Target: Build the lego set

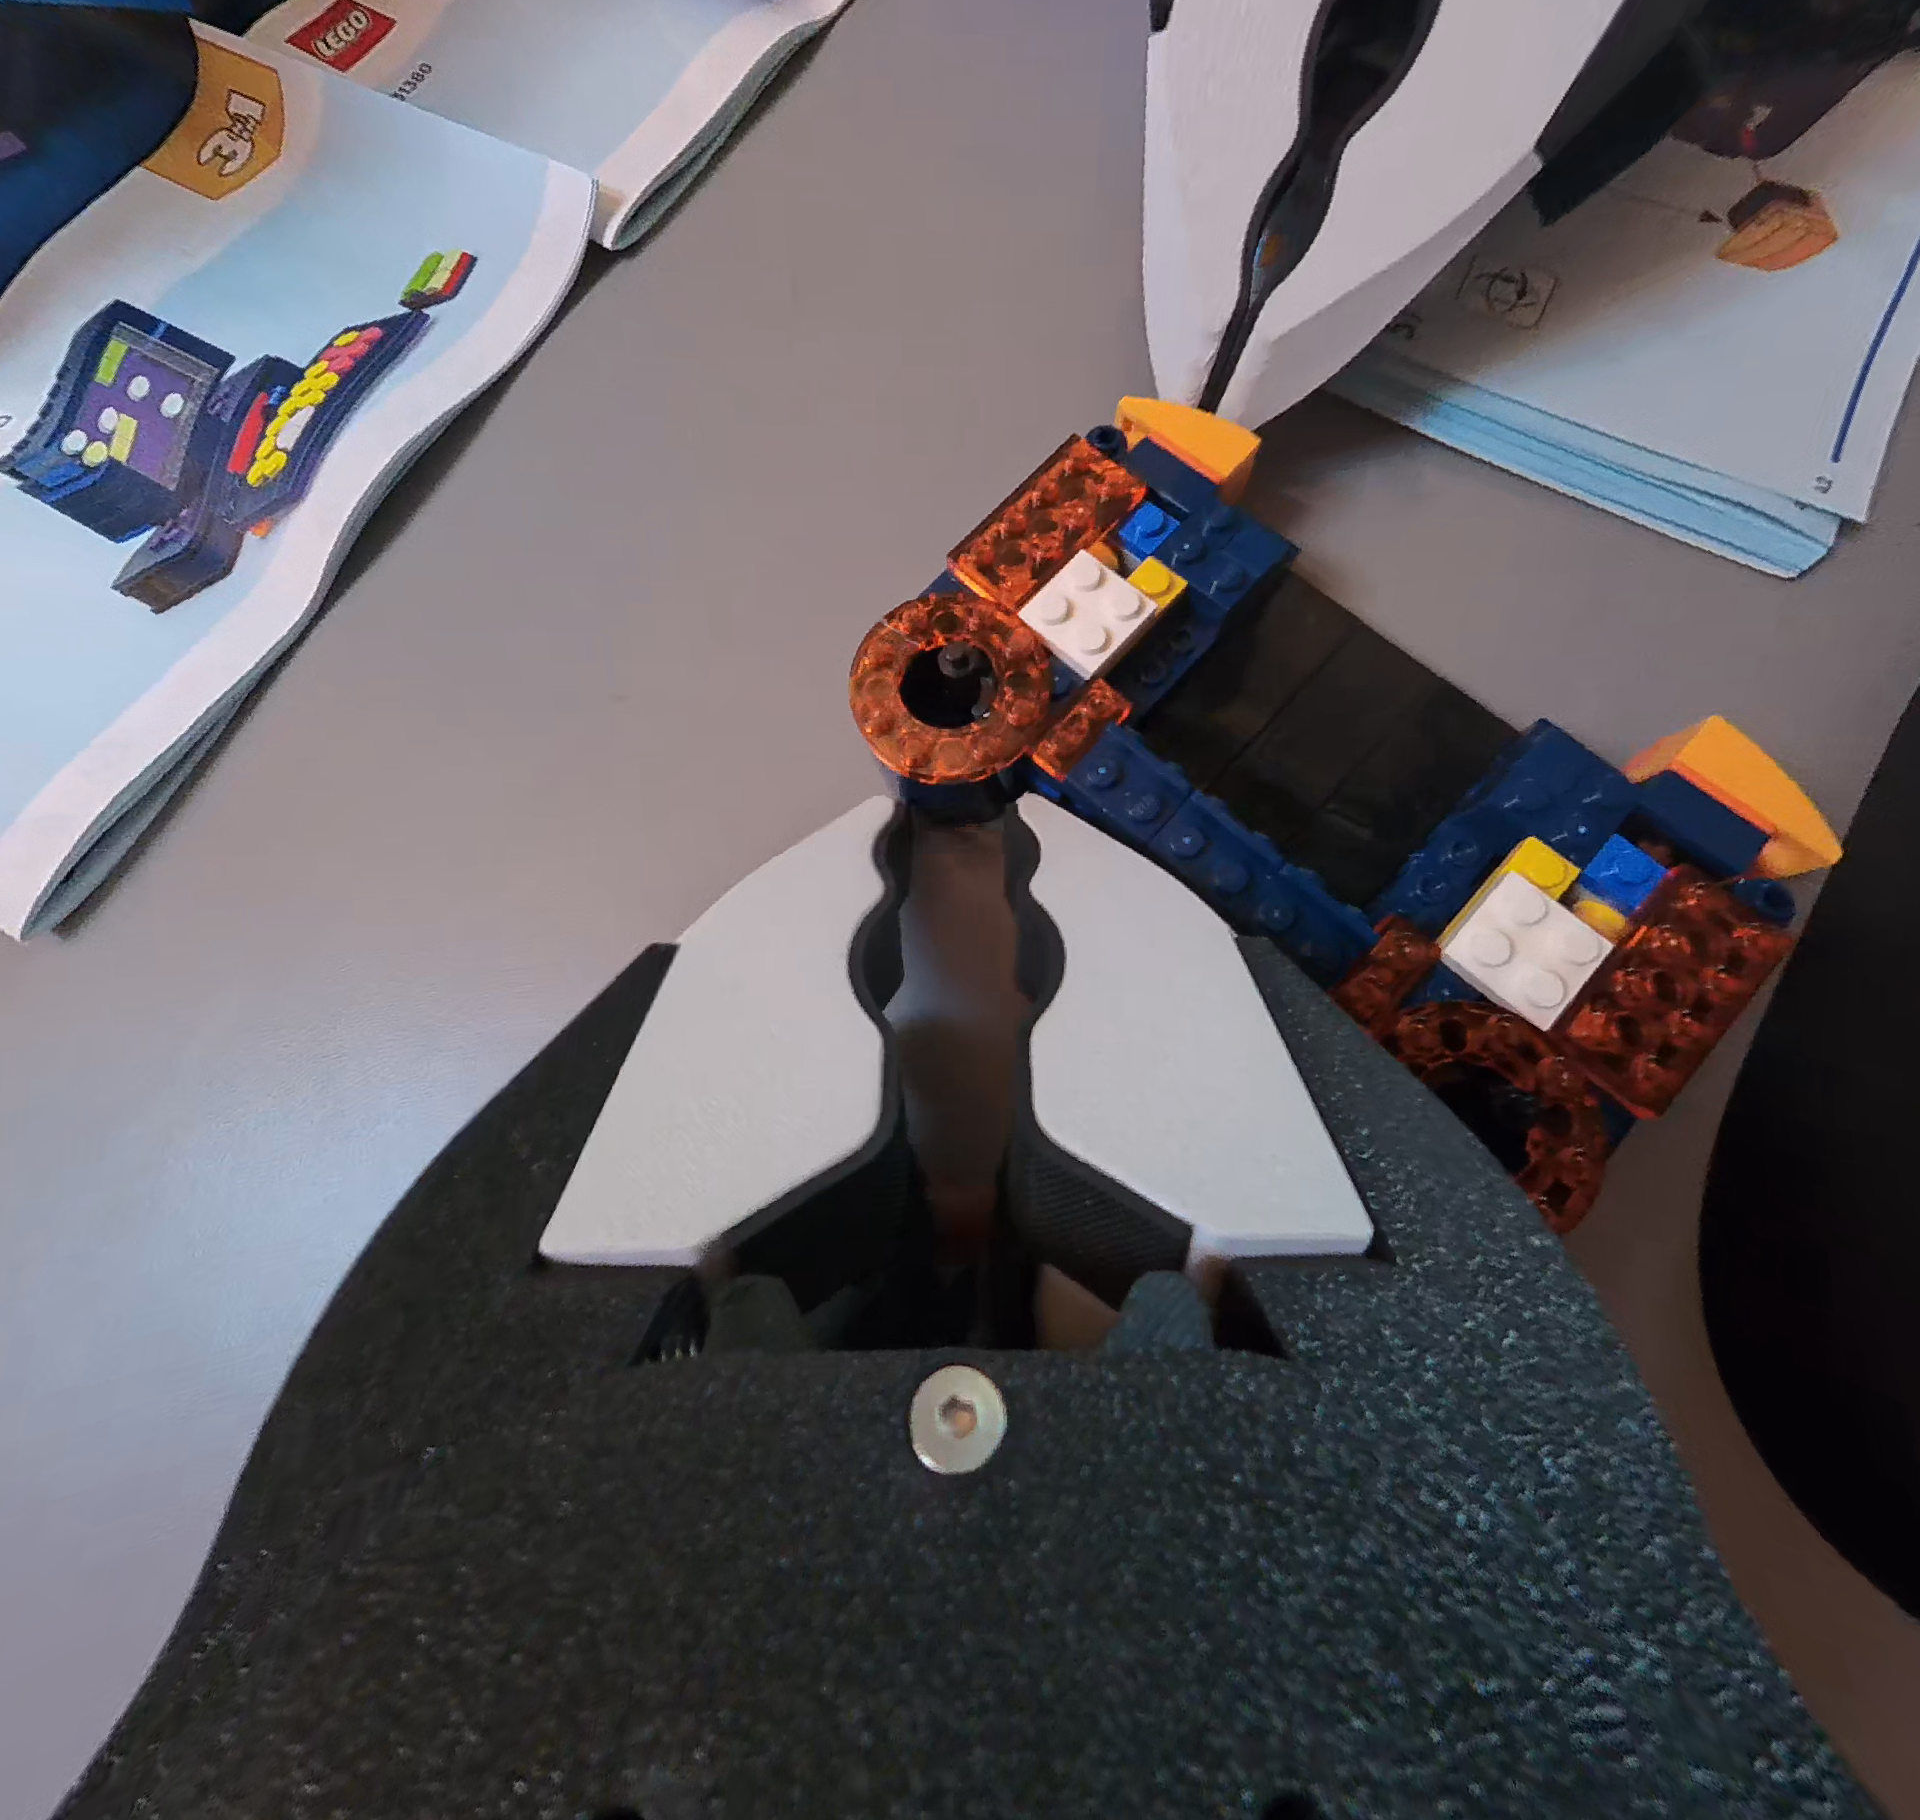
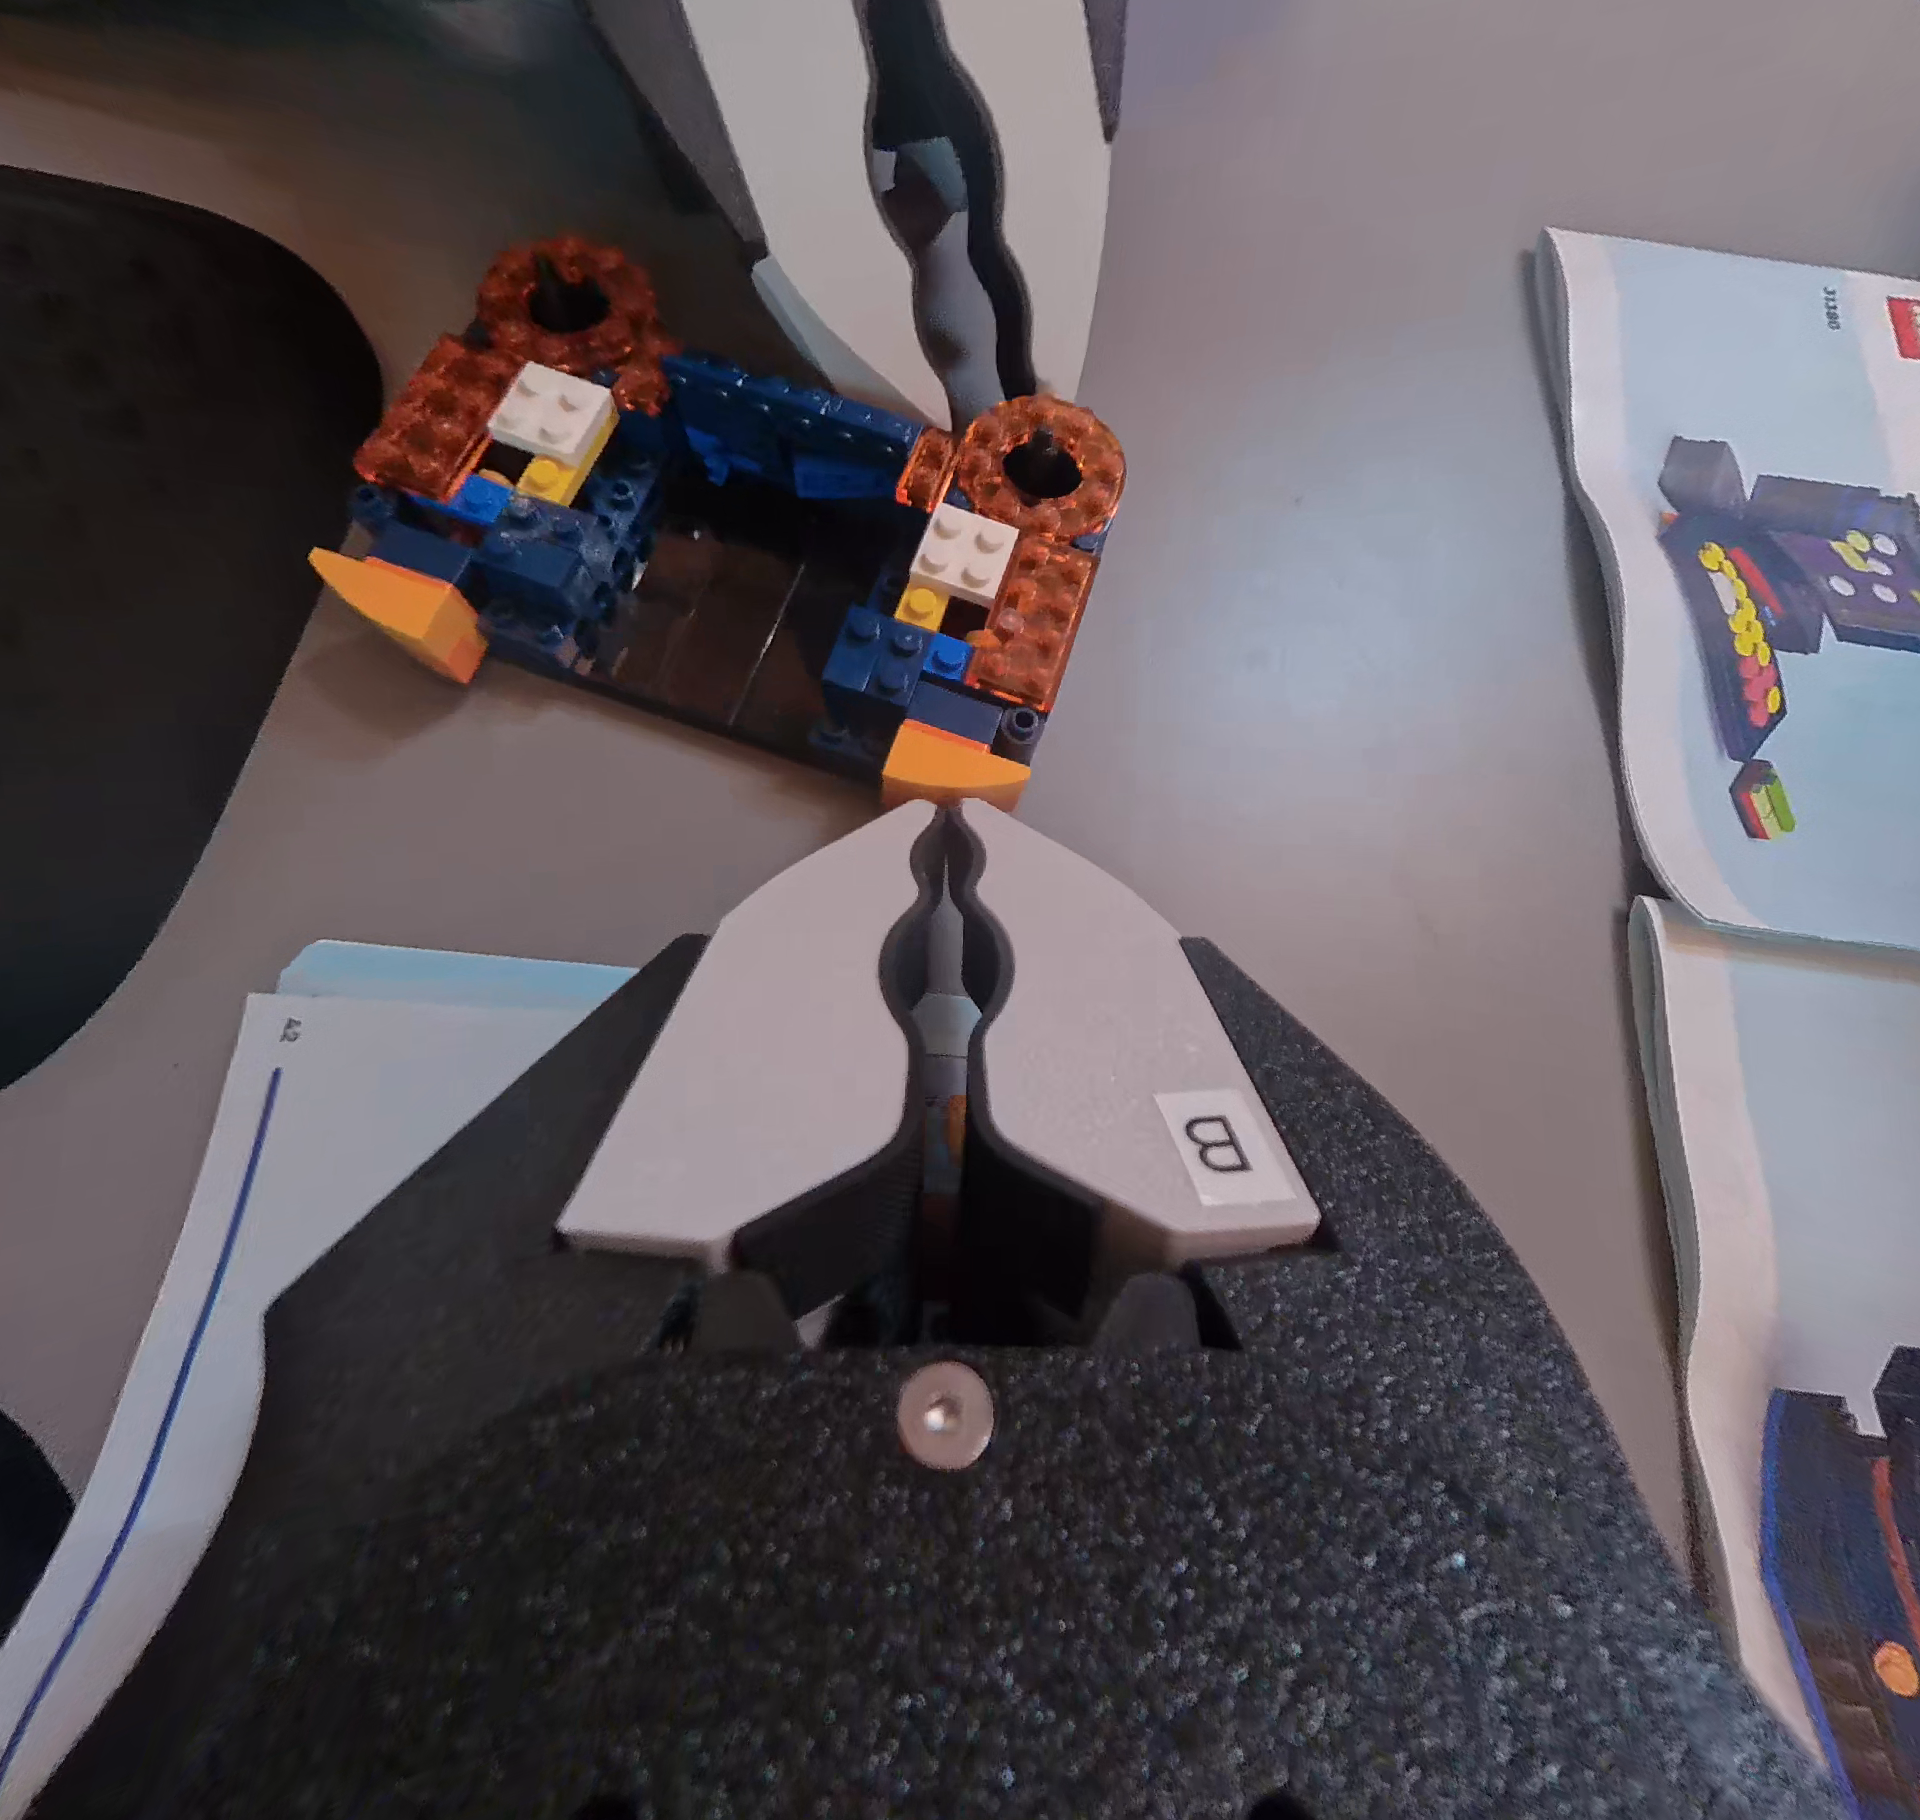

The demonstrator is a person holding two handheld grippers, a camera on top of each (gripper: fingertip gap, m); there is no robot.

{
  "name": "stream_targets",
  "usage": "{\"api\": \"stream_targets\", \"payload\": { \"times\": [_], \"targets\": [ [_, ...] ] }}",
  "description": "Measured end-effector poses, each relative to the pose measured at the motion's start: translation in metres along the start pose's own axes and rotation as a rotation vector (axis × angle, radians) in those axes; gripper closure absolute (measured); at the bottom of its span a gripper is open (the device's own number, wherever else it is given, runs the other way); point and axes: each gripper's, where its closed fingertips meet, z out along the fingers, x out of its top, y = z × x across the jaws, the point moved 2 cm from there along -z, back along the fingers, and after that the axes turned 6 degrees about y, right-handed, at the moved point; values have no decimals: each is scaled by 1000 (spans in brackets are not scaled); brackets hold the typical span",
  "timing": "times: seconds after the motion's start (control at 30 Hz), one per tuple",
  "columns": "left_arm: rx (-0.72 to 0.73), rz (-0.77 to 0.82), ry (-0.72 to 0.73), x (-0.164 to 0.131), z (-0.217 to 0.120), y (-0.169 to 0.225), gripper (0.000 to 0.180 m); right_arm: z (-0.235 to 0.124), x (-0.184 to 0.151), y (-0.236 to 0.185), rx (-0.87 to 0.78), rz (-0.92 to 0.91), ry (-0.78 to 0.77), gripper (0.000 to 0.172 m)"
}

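Brick model (image 1: 1299, 710) on table (image 1: 675, 575) between booklets (image 1: 260, 420).

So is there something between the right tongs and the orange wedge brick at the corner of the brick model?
Nothing visible. The right tongs, shut, sit right at the orange wedge brick on the brick model, no object between them.

Grey surface (image 1: 727, 482), matte. On it: brick model (image 1: 1288, 690) in dark blue, with clear orange plates, white and yellow bricks, orange wedges at two corners, black tiles in the middle. Two closed booklets (image 1: 312, 420) lie side by side, well apart from the model. An open booklet (image 1: 1662, 399) lies just beside the model's wedge end. Dark rounded object (image 2: 125, 575) at the surface edge, near the model.
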Motion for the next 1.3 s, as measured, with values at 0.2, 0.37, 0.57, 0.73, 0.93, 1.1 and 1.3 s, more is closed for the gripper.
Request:
{"api": "stream_targets", "payload": {
  "times": [0.2,0.37,0.57,0.73,0.93,1.1,1.3],
  "targets": [
    [27,-18,-5,-1,-1,-2,165,4,2,3,-39,39,6,172],
    [20,-37,-6,-1,-1,-3,165,2,1,2,-28,24,-2,172],
    [24,-50,-1,-1,0,-4,158,-2,3,-3,-6,15,5,172],
    [14,-58,-3,-1,0,-2,165,1,5,1,-37,39,30,172],
    [25,-71,-5,-2,-1,-3,165,7,-2,1,-45,21,-12,172],
    [39,-81,-32,-4,-11,-3,150,-15,3,4,-102,16,-43,167],
    [-19,-81,1,-10,-36,24,161,-11,19,-79,62,71,1,167]
  ]
}}
